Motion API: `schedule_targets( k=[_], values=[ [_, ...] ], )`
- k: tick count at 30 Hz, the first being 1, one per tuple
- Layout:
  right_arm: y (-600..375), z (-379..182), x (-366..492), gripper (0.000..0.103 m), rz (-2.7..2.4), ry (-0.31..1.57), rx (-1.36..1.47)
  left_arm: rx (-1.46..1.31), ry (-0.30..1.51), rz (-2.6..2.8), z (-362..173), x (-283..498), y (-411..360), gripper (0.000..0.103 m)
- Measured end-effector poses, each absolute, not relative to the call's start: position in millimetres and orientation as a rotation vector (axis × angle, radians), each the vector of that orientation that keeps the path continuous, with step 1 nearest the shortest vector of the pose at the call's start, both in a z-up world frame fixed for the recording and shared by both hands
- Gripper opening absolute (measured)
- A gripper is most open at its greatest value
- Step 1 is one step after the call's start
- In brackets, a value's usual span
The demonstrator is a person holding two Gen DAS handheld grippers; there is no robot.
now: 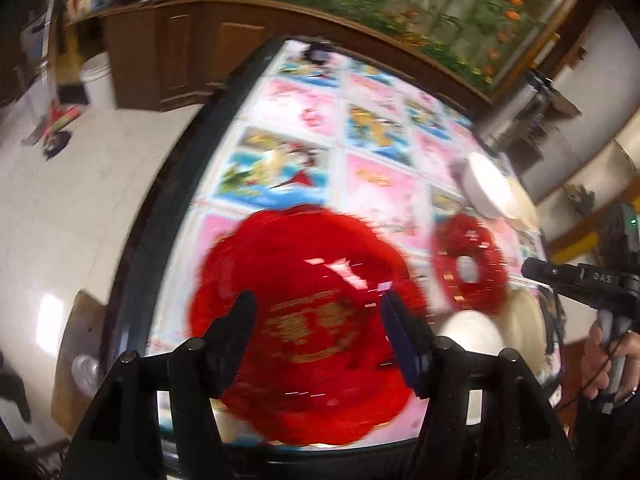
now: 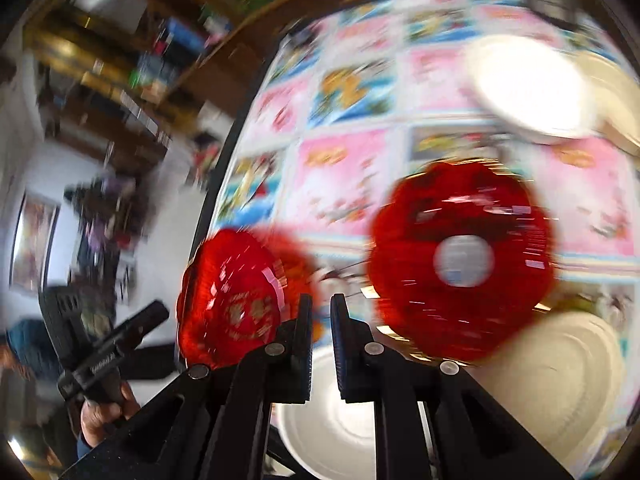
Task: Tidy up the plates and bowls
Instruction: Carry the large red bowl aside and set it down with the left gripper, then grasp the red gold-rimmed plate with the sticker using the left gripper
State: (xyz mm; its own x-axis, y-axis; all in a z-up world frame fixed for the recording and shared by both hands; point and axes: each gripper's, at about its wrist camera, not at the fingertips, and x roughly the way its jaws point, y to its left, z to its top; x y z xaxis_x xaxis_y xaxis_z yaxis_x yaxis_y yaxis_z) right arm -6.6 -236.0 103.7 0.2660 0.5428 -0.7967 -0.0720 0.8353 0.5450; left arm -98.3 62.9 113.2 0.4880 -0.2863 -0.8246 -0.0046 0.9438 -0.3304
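Here, cartoon-print tablecloth (image 1: 360, 184) over table, wood cabinets (image 1: 180, 52) behind; left gripper (image 1: 316, 320) apart, right gripper (image 2: 322, 320) nearly together.

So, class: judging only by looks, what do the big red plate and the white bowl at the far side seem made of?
Big red plate: probably glossy translucent plastic; sharp white highlights, gold print. White bowl: smooth ceramic or melamine, opaque with soft sheen; blur leaves it open.

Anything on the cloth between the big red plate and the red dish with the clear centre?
No: in the left wrist view, only bare patterned tablecloth shows between the big red plate and the red dish. Heavy blur could hide something small.
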Motion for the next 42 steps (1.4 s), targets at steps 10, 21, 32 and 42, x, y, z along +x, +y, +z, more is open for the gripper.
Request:
schedule_targets(
  k=[10, 21, 32, 42],
  values=[
    [-351, 86, 2, 0.012, 0.301, 1.226, 0.537, -0.309, 1.174, -0.295, 105, -60, -43, 0.063],
    [-387, 44, 24, 0.012, 0.361, 1.304, 0.567, -0.257, 1.312, -0.209, 58, 12, -103, 0.051],
    [-377, 32, 43, 0.012, 0.391, 1.338, 0.504, -0.190, 1.343, -0.182, 39, 23, -121, 0.042],
    [-364, 21, 52, 0.012, 0.420, 1.373, 0.486, -0.217, 1.386, -0.190, 17, 27, -121, 0.039]
  ],
)
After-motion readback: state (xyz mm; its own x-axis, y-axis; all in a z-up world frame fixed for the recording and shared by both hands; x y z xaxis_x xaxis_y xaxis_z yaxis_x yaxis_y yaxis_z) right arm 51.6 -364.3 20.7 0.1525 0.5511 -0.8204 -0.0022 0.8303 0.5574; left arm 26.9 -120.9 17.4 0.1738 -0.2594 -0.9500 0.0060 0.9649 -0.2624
